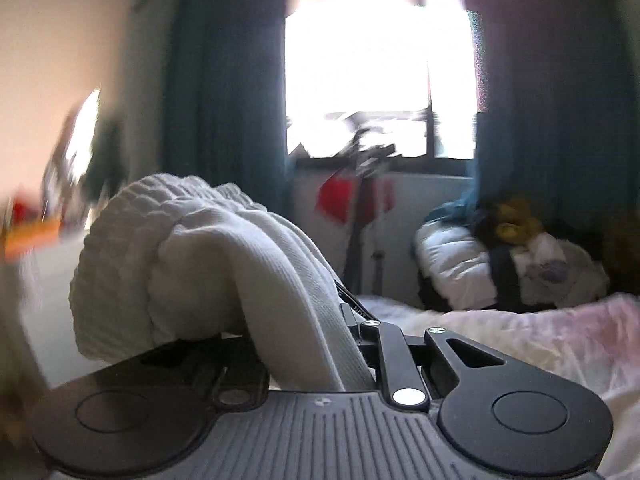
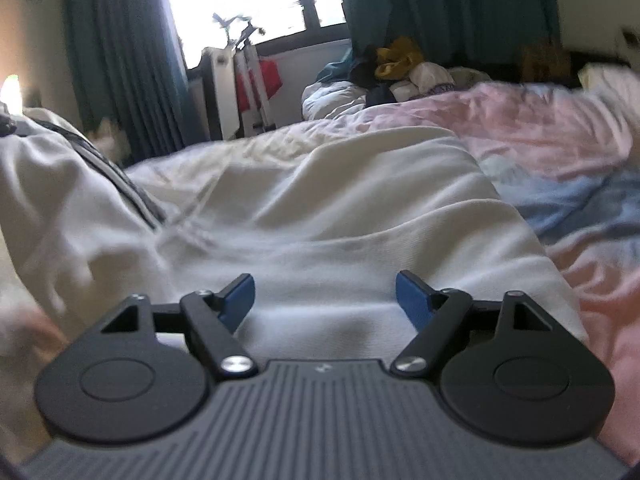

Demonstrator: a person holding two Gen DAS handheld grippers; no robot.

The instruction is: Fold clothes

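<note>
White knit cloth (image 1: 192, 264) bunches in the left gripper (image 1: 304, 332), clamped between its closed jaws and draped over them, lifted off the bed (image 1: 520, 344). Right gripper (image 2: 325, 300) is released, blue pads (image 2: 412, 300) spread wide just above the rest of that cloth, which lies flat ahead on the bed. Beyond both, a clothes heap (image 2: 400, 76) sits by teal curtains (image 2: 120, 60) and a bright window (image 1: 376, 80).

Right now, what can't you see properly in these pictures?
- Left wrist view: the left gripper's jaws, buried under the bunched white knitted garment they hold.
- Left wrist view: the orange and red things at the left edge, blurred.
- Right wrist view: what garment the flat white cloth is; its near end is hidden behind the open right gripper.
</note>
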